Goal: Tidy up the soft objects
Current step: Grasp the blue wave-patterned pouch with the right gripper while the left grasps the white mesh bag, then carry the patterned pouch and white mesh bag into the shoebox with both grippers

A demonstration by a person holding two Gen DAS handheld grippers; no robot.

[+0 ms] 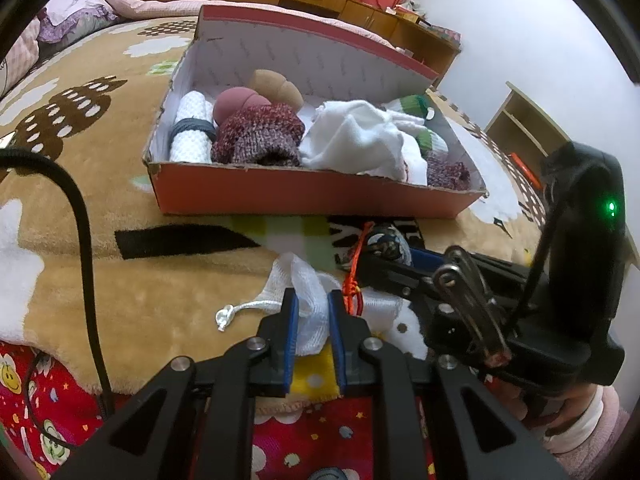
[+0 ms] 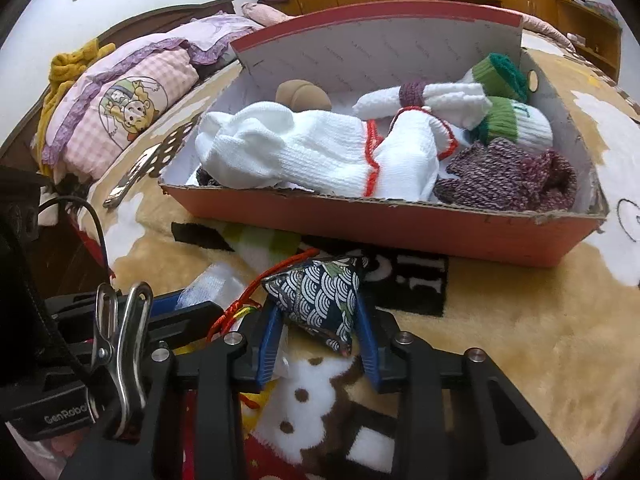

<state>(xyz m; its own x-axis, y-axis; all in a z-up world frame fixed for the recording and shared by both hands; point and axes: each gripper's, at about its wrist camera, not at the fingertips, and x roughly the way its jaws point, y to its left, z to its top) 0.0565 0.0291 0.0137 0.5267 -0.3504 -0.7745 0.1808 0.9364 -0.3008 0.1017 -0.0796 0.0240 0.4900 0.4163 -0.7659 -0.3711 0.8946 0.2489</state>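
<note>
Left hand-held gripper (image 1: 313, 308) pinches white cloth (image 1: 308, 300), right hand-held gripper (image 2: 318, 316) holds patterned pouch (image 2: 316, 296); plush blanket (image 2: 500, 328), bedrm

Two wrist fisheyes, angled down, close over the blanket (image 1: 168, 280), sharing the red box (image 2: 400, 228)

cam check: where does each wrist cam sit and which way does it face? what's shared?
Left wrist: on the left gripper, looking down-forward at its pinched white cloth and the box; right gripper and a sleeve show.
Right wrist: on the right gripper, down-forward at its clamped patterned pouch and the box; left gripper at lower left.
Shared: box, pouch, cloth, blanket.
</note>
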